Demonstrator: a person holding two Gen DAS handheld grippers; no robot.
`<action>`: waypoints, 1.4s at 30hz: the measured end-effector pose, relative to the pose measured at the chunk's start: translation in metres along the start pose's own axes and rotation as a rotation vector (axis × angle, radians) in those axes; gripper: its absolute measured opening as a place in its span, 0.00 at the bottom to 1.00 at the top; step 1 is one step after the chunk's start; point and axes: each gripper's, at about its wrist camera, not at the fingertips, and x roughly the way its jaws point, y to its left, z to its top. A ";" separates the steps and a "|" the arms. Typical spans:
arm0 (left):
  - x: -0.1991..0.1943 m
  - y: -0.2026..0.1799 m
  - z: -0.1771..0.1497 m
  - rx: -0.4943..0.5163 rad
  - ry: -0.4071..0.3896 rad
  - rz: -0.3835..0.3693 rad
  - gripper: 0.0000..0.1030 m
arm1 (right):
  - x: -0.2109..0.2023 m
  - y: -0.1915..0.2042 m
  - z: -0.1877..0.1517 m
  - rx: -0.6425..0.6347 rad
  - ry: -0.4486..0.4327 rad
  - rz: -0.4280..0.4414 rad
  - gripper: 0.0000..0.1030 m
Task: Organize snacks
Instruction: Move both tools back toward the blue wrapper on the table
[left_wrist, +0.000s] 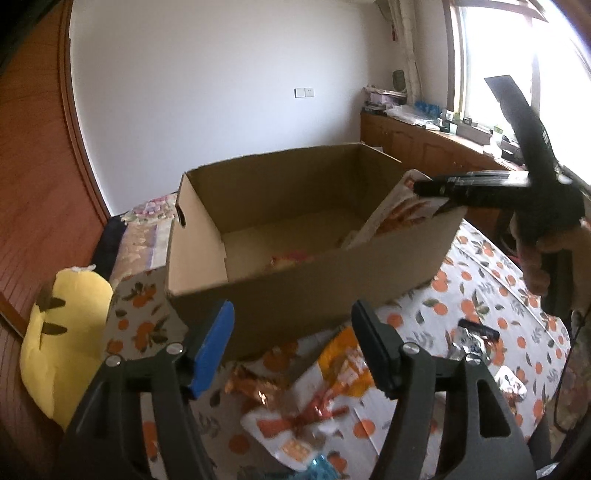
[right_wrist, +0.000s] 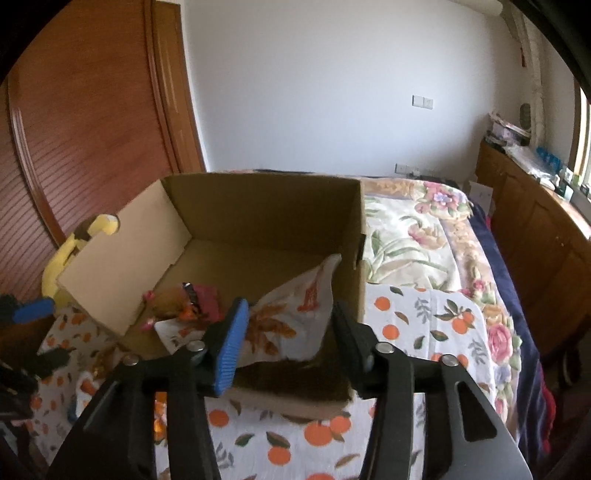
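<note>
In the left wrist view, the left gripper (left_wrist: 291, 347) fills the bottom of the frame with its jaws standing apart and nothing between them, one blue ribbed pad and one black. Below and beyond it, in the lower centre, loose snacks (left_wrist: 321, 398) lie on the cloth (left_wrist: 480, 295): crinkled foil and glossy plastic packets in orange, white and copper, with a silver one further right. These look like the work left. The box (left_wrist: 295, 295), plain brown corrugated card with an oval handle hole in its left wall, fills the middle; pink and orange wrappers show on its floor. At centre right the right gripper (left_wrist: 430, 194) reaches over the box's rim just above a white pouch (left_wrist: 399, 214) leaning inside the corner. In the right wrist view, the right gripper (right_wrist: 288, 332) sits bottom centre, jaws parted and gripping nothing; the pouch (right_wrist: 295, 314), soft and creased with an orange leaf print, lies beyond them against the right wall of the box (right_wrist: 354, 221), apparently let go. Small red and brown wrappers (right_wrist: 188, 302) lie at centre left inside. So a few snacks are boxed, several not. A yellow plush (right_wrist: 74, 247) shows at the left edge.
</note>
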 end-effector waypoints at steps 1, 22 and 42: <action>-0.002 -0.001 -0.004 -0.011 -0.001 -0.005 0.65 | -0.006 0.000 -0.001 0.003 -0.005 0.007 0.53; -0.020 0.000 -0.097 0.023 0.087 -0.108 0.65 | -0.089 0.015 -0.123 0.044 0.021 0.082 0.56; -0.008 -0.009 -0.114 0.155 0.149 -0.068 0.54 | -0.062 0.005 -0.184 0.073 0.066 0.075 0.62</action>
